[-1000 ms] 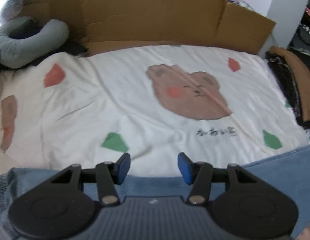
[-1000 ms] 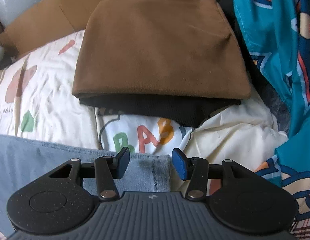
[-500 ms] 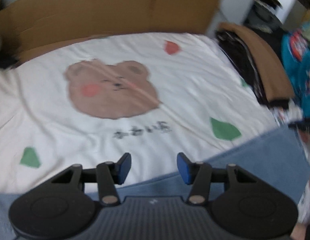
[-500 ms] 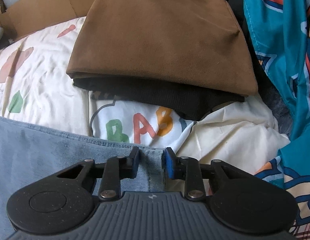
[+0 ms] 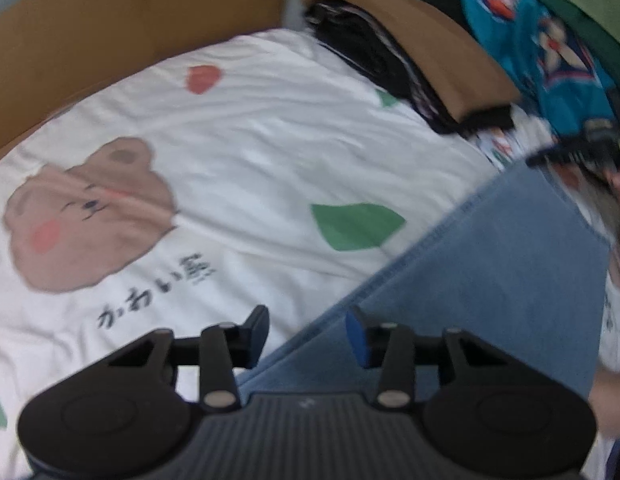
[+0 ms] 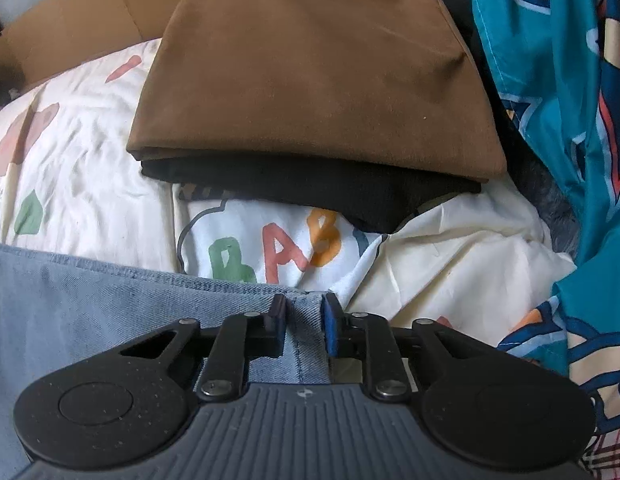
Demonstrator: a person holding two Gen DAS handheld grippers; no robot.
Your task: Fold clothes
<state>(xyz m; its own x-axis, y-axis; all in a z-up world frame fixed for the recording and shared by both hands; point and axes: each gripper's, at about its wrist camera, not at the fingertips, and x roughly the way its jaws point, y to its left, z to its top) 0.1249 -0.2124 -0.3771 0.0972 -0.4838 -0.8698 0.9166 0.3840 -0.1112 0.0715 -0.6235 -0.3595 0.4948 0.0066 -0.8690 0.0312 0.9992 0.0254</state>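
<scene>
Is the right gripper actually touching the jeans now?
Touching. The right wrist view shows the right gripper with its jaws closed on a fold of the jeans at the hem corner, denim pinched between them.

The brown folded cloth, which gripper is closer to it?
Right. The right gripper, shut on the jeans, sits just before the brown folded cloth. The open left gripper is farther away.

You see light blue denim jeans [image 6: 89, 300], a white bedsheet [image 5: 269, 140] printed with brown bears and green and red leaves, a brown folded garment [image 6: 318, 72] over black, and teal cartoon-print fabric [image 6: 558, 80].
</scene>
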